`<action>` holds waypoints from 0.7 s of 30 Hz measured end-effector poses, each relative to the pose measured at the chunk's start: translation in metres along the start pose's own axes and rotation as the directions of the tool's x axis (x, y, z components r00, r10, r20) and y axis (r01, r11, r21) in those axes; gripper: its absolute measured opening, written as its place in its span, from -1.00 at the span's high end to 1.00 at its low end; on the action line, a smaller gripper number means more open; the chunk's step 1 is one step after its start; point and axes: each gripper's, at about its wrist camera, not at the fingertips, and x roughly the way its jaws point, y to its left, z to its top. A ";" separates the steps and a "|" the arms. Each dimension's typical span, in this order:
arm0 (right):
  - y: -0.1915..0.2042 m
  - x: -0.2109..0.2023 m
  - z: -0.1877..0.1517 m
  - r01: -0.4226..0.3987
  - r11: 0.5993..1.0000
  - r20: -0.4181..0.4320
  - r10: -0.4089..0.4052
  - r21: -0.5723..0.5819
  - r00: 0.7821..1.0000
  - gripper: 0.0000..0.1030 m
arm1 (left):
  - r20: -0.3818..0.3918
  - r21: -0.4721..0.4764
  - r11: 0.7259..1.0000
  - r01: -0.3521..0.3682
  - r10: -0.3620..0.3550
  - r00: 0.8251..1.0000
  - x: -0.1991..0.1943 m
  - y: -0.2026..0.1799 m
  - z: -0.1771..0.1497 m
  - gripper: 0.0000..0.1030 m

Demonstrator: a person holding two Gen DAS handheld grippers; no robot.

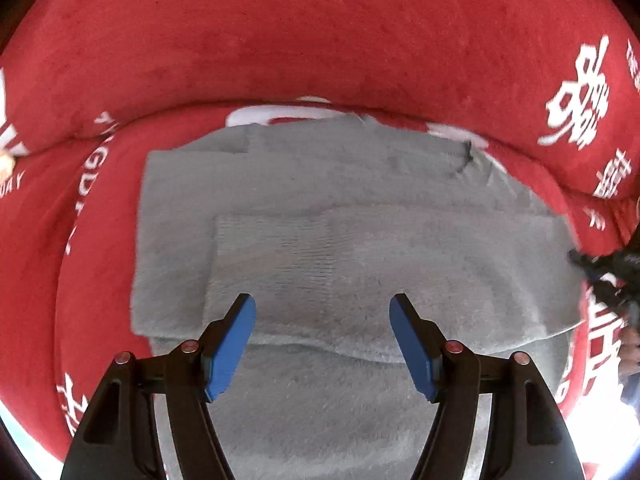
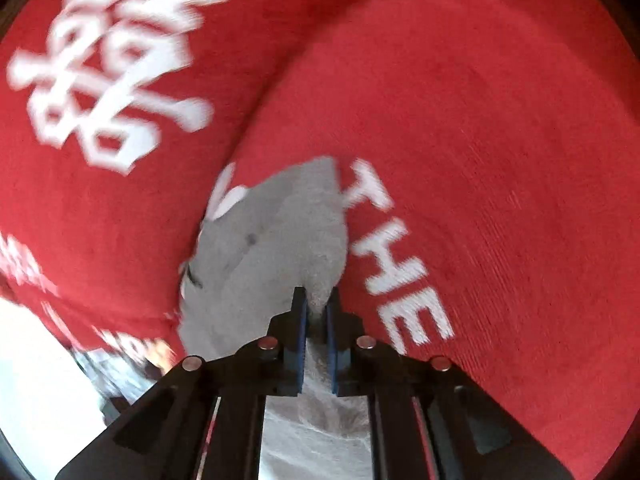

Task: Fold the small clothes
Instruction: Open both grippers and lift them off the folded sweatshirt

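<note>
A grey fuzzy garment (image 1: 340, 208) lies spread on a red sofa seat, with a ribbed part folded over its middle. My left gripper (image 1: 322, 312) is open and empty just above the garment's near part, its blue fingers (image 1: 234, 344) wide apart. In the right wrist view my right gripper (image 2: 317, 304) is shut on an edge of the grey garment (image 2: 264, 256), which bunches up between the blue pads. This view is motion-blurred.
The red sofa cover (image 1: 320, 40) has white lettering, and its backrest rises behind the garment. Red cushion (image 2: 480, 160) with white letters "THE" lies right of the right gripper. A dark object (image 1: 612, 276) shows at the right edge of the left wrist view.
</note>
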 end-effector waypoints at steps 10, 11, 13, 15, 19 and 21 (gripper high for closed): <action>0.037 0.003 -0.010 0.325 0.907 0.061 -0.320 -0.270 0.945 0.79 | -0.034 0.067 0.996 -0.067 0.069 0.997 0.019 -0.009 -0.007 -0.37; 0.040 -0.003 -0.017 0.319 0.910 0.062 -0.314 -0.267 0.948 0.79 | -0.035 0.065 0.996 -0.066 0.069 0.997 0.018 -0.009 -0.006 -0.37; 0.047 -0.011 -0.031 0.306 0.910 0.067 -0.300 -0.279 0.952 0.79 | -0.036 0.058 0.996 -0.066 0.068 0.997 0.017 -0.008 -0.005 -0.37; 0.056 -0.017 -0.048 0.303 0.900 0.074 -0.295 -0.313 0.953 0.79 | -0.037 0.057 0.996 -0.065 0.067 0.997 0.016 -0.009 -0.006 -0.37; 0.058 -0.006 -0.069 0.263 0.890 0.004 -0.282 -0.372 0.959 0.79 | -0.040 0.062 0.995 -0.072 0.075 0.996 0.013 -0.007 -0.010 -0.37; 0.052 0.010 -0.074 0.292 0.877 -0.024 -0.325 -0.380 0.945 0.87 | -0.047 0.056 0.995 -0.083 0.085 0.995 0.010 -0.007 -0.011 -0.37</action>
